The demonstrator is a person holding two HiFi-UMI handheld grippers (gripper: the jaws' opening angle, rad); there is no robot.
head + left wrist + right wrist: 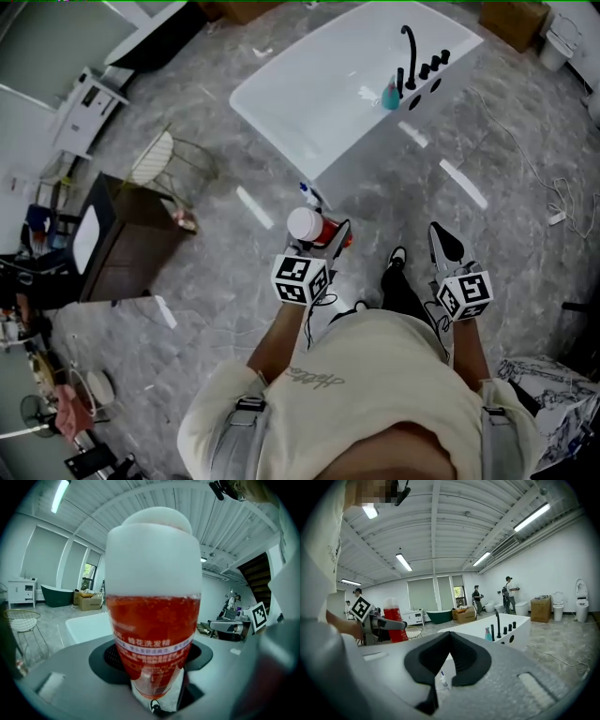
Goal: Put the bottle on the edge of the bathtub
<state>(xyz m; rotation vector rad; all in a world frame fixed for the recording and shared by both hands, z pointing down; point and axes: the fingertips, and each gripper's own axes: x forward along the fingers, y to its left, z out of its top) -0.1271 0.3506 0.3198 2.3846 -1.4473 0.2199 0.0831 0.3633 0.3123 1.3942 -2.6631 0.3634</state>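
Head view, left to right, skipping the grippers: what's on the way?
cabinet → red bottle → teal bottle → cardboard box

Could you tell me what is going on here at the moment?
A person stands short of a white bathtub with a tool in each hand. The left tool grips a red bottle with a white cap; the right tool is shut and empty. The bottle is not yet on the tub's edge, where a small teal bottle stands beside the black faucet.
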